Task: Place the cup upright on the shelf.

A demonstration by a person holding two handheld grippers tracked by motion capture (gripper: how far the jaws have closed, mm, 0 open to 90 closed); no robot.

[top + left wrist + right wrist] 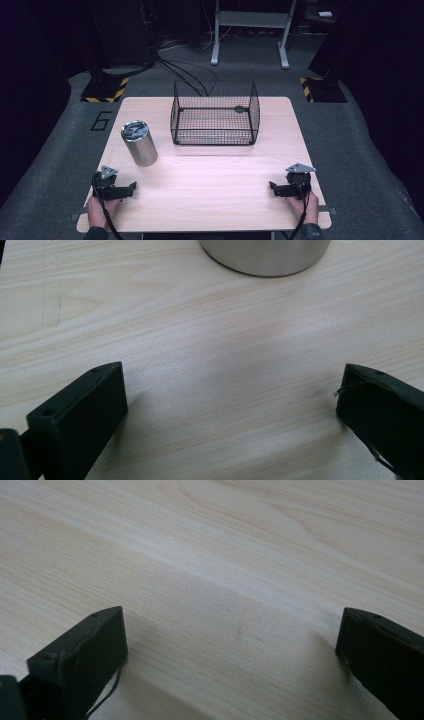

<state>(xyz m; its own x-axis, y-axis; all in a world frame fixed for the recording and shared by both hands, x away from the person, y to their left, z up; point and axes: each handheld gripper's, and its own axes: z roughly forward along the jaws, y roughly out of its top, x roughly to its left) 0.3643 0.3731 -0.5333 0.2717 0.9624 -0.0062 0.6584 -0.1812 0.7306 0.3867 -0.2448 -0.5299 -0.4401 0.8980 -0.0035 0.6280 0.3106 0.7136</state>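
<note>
A steel tumbler [139, 142] with a dark lid stands upright on the left part of the wooden table [215, 195]. A black wire basket [215, 120] sits at the table's far middle, with a small dark item on its floor at the back right. My left gripper [131, 189] rests near the front left edge, open, with nothing between its jaws. The tumbler's base [265, 257] lies ahead of my left gripper [232, 410]. My right gripper [273, 188] rests near the front right edge, open and empty, and in its own view my right gripper [232, 650] sits over bare wood.
The table stands on grey carpet. Black cables run across the floor behind the basket. A white frame [250, 30] stands farther back, and two stand bases with yellow-black stripes [105, 90] flank the table's far corners.
</note>
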